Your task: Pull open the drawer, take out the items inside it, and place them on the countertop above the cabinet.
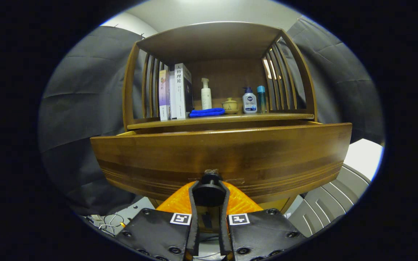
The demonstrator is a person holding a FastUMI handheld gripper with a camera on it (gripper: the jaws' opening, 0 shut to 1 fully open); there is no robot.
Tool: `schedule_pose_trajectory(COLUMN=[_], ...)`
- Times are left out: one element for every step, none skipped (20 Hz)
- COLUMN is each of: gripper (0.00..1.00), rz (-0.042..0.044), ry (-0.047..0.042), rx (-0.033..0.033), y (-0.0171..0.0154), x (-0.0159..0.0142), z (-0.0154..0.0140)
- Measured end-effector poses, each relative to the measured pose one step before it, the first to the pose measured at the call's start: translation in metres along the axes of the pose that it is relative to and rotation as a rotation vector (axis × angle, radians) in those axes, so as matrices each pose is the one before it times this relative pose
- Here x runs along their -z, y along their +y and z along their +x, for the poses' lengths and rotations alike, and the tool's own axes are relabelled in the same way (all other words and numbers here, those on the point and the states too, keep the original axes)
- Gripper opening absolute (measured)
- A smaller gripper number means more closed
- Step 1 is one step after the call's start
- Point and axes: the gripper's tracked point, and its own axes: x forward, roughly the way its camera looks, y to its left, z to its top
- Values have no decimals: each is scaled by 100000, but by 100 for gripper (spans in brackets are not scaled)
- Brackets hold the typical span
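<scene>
Wooden drawer [227,156] partly out | my claw [209,195] pinches black knob [209,190] at drawer front | pull straight back, level, grip firm

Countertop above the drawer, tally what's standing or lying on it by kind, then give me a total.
Books: 3
Bottles: 3, a white pump bottle, a blue-capped pump bottle, a slim teal bottle
Folded blue cloth: 1
Small lidded pot: 1
Total: 8

The gripper is shut on the drawer knob.
</scene>
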Motion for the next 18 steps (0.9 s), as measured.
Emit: schedule_pose_trajectory(gripper=[23,23,23,23,23,24,23,23,23,24,24,24,24,23,28,33,37,42], rz=[-288,-83,-434,-430,-233,58,114,-171,-389,-726,-56,-504,223,573,379,5,-249,-442], ry=[580,-435,188,-161,296,316,37,228,-45,203,-412,-13,-394,-69,-285,116,78,-1317], rx=[11,-25,-57,-93,-187,-281,-352,-328,-392,-41,-178,-149,101,26,-355,-528,-678,-1421], y=[167,190,192,139,102,186,176,163,180,-14,7,-32,15,35,26,73,-6,268], x=[448,-155,258,-30,217,84,91,79,134,36,104,13,-2,78,-47,-30,-13,-322], z=[-529,-354,-305,-318,-301,-315,-344,-351,-392,-257,-183,-101,-37,-41,-26,-20,-314,-440])
